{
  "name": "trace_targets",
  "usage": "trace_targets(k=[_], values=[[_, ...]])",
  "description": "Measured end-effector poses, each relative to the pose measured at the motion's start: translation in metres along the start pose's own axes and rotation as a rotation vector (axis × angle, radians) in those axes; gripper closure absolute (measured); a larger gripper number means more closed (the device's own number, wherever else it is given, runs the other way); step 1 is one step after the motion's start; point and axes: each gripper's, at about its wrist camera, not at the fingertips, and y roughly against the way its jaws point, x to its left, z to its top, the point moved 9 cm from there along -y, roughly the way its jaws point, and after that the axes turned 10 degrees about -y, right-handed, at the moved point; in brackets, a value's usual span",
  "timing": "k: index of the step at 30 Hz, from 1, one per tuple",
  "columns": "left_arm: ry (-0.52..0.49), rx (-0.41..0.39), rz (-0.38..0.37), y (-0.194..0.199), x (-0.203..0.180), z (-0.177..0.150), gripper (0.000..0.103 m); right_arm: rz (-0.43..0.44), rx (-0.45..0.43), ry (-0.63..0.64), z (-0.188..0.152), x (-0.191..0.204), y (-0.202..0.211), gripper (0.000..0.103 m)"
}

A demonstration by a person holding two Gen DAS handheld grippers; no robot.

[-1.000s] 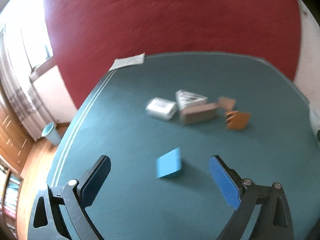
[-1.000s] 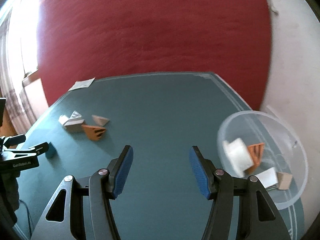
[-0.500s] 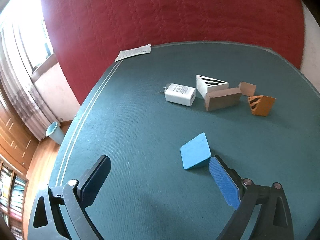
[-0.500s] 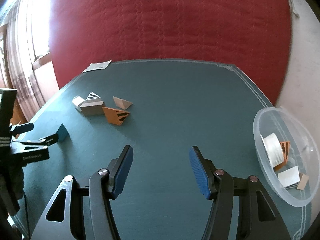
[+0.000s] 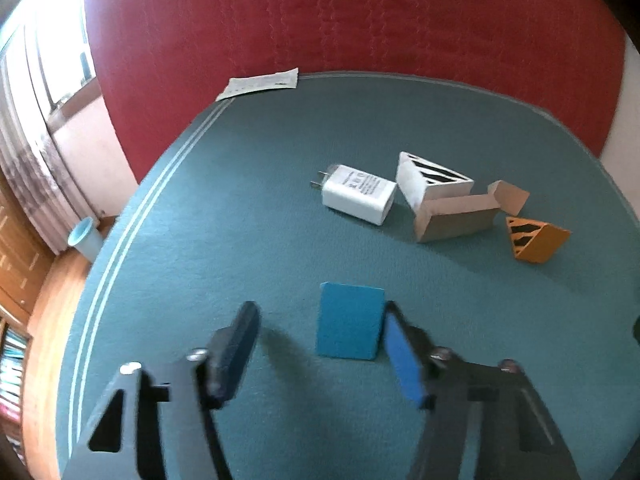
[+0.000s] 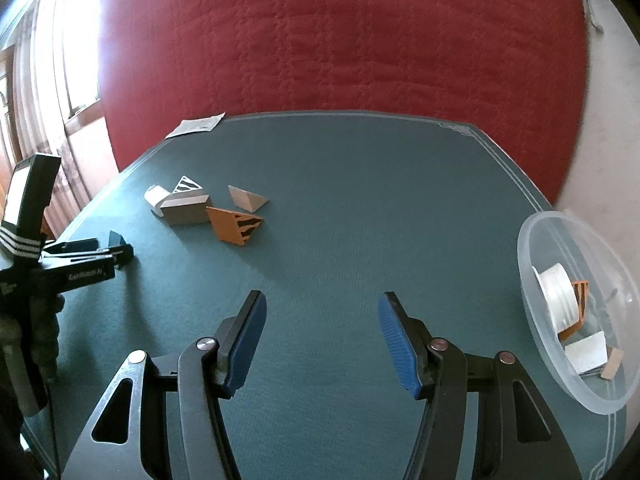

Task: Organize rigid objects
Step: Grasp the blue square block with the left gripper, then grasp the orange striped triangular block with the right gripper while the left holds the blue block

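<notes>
The left claw [image 5: 318, 344] stands open low over the green worktop [image 5: 240, 208], its jaws spread wide. A blue block [image 5: 349, 322] lies flat between them, far over to the right side: its right edge is touching or just beside the blue pad of the right finger [image 5: 402, 354], while the left finger [image 5: 240, 344] is well apart from it. The claw has hold of nothing.

Farther out on the worktop a cluster of things lies together. A white charger [image 5: 358, 198] with its prongs pointing left sits just beside a white wedge [image 5: 432, 182] with black stripes. In front of that wedge is a brown box [image 5: 456, 220] with an open flap, touching or nearly touching it. An orange wedge [image 5: 536, 242] with black stripes lies just right of the box. A paper slip [image 5: 260, 83] rests at the far left corner of the worktop, against a red quilted backdrop [image 5: 360, 20].

The right claw [image 6: 322, 340] hangs open over bare green cloth in the middle of the worktop, empty, its jaws wide apart. To its right, at the worktop's edge, a clear bowl [image 6: 532, 256] holds a white roll [image 6: 558, 300], an orange striped piece [image 6: 580, 292], a white card [image 6: 586, 352] and a small tan piece [image 6: 612, 362]. In the right wrist view the left claw [image 6: 120, 250] shows at far left, down by the blue block [image 6: 116, 237].
</notes>
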Motion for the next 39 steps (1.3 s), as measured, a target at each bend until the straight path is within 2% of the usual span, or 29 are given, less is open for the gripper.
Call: trace_targets(k=[2,5,12,17,27,39], values=[[0.010,-0.004,-0.037,0.001,-0.003,-0.001,0.061,0.006,0.006,0.000,0.000,0.002,-0.002,0.043],[0.015,-0.014,-0.056,0.003,-0.006,-0.001,0.071,0.016,0.020,-0.006,-0.001,0.004,-0.005,0.043],[0.053,-0.034,-0.062,0.008,-0.005,-0.006,0.071,0.069,0.068,-0.034,0.002,0.014,-0.017,0.043],[0.052,-0.045,-0.039,0.008,-0.004,-0.007,0.071,0.114,0.096,-0.042,0.010,0.028,-0.029,0.043],[0.059,-0.054,-0.040,0.010,-0.004,-0.010,0.071,0.195,0.159,-0.075,0.026,0.062,-0.066,0.043],[0.072,-0.062,-0.058,0.011,-0.001,-0.011,0.071,0.161,0.145,-0.048,0.044,0.085,-0.105,0.045]])
